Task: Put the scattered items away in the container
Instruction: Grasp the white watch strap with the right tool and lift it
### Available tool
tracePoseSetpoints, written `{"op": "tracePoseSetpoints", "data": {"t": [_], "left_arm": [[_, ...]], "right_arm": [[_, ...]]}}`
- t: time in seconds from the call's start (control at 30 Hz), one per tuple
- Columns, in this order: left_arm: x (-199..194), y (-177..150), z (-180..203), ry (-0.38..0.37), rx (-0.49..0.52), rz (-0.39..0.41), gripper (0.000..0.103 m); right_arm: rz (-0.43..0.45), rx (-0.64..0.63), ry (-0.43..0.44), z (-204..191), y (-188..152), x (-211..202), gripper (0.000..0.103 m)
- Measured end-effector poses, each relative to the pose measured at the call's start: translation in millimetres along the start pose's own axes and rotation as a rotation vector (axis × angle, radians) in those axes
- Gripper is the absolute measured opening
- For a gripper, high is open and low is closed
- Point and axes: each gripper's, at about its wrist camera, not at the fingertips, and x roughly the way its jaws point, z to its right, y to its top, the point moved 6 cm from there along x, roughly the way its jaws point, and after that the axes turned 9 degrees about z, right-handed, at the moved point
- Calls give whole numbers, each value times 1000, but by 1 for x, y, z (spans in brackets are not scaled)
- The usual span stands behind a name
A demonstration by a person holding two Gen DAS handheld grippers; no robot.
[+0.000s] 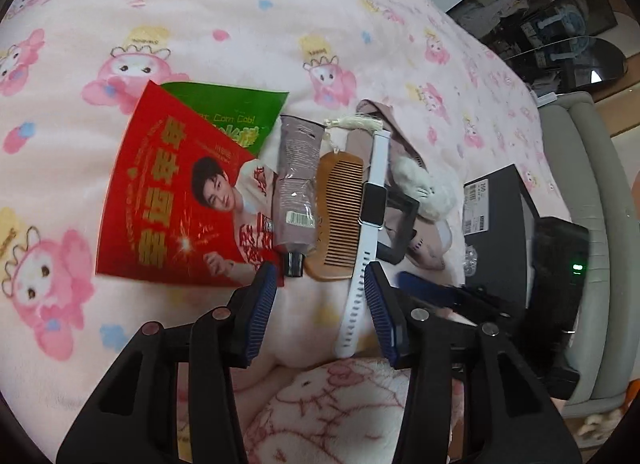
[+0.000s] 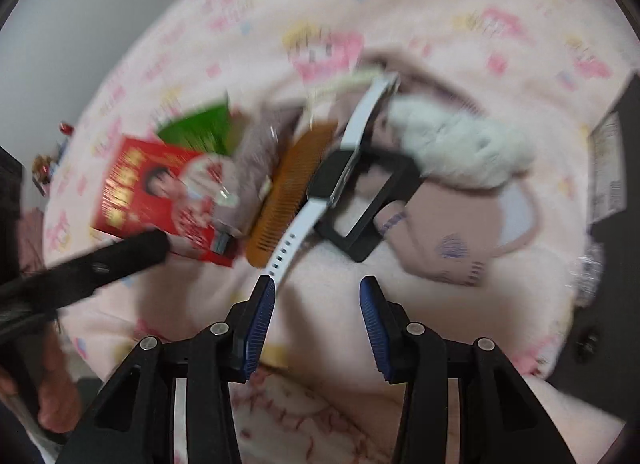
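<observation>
Items all loose on bed (image 1: 240,24): watch (image 1: 372,204), comb (image 1: 338,216), tube (image 1: 296,192) at 12 o'clock; both tongs (image 1: 320,284) (image 2: 318,288) apart, empty.

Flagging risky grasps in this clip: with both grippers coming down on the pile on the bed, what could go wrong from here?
1. The white watch lies across the wooden comb and a black frame; a grab may drag those along.
2. The left gripper straddles only the strap's end, so the watch could swing or slip.
3. The right gripper aims close to the same strap; the two grippers may collide.
</observation>
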Motion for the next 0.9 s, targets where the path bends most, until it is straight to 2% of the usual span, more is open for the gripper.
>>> {"op": "tracePoseSetpoints", "data": {"t": [0.07, 0.17, 0.23, 0.4, 0.5, 0.6, 0.73, 0.8, 0.9], "left_arm": [[1, 2, 0, 10, 14, 4, 46], [2, 2, 1, -3, 10, -5, 48], [3, 1, 1, -1, 10, -9, 48], [0, -1, 8, -7, -8, -16, 48], [-8, -2, 24, -32, -46, 15, 48], [-8, -10, 53, -73, -26, 17, 48], [9, -34, 92, -120, 18, -42, 49], [21, -51, 114, -131, 72, -86, 50], [41, -71, 136, -125, 117, -133, 51]], "right_arm": [[4, 7, 47, -4, 4, 7, 41], [22, -9, 77, -12, 9, 14, 16], [37, -18, 96, -17, 8, 16, 9], [94, 25, 126, -11, 7, 0, 4], [165, 18, 151, -6, 2, -34, 2], [211, 29, 155, 5, -5, -64, 2], [217, 54, 144, 30, -39, -96, 2], [205, 81, 151, 42, -57, -101, 2], [207, 115, 92, 68, -87, -112, 2]]}}
